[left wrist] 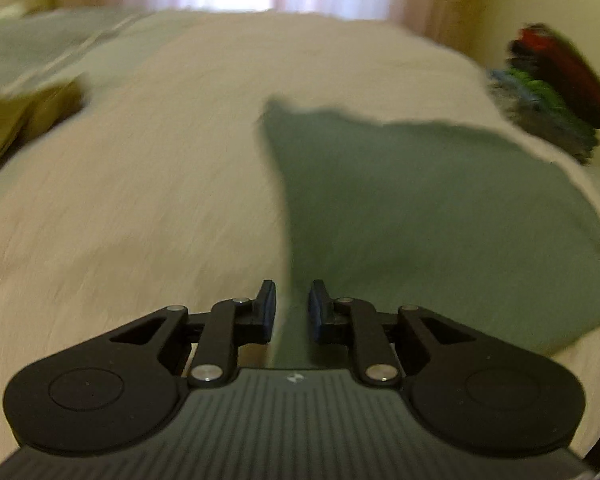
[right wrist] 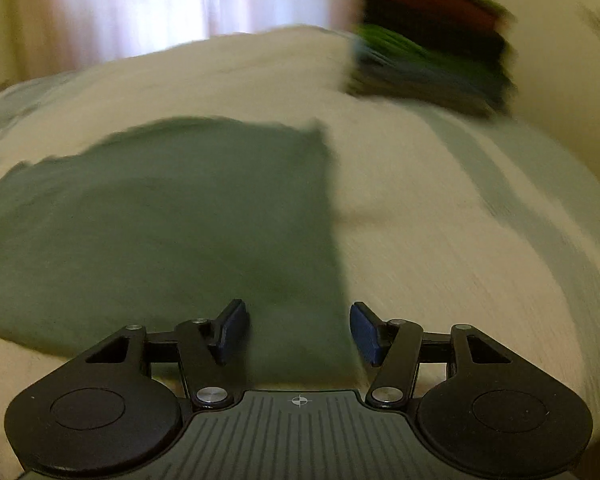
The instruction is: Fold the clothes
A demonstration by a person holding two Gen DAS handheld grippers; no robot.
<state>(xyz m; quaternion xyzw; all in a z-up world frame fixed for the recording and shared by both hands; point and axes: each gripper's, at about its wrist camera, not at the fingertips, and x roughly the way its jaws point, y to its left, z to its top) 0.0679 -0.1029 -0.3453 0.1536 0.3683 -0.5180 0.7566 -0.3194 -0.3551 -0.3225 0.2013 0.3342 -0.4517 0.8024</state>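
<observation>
A green cloth (left wrist: 440,216) is spread flat on the bed (left wrist: 140,200). The left gripper (left wrist: 292,306) is narrowly parted around its near left edge; the right gripper (right wrist: 299,332) is spread wide above its near right corner. Both corners should be pinched evenly before lifting.

Both low views sharing green cloth (left wrist: 420,208)

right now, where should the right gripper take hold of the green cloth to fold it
Probably the near right corner of the green cloth, coming in from the near edge. The cloth lies flat on the bed, and that straight right edge already runs between the open jaws of the right gripper.
</observation>
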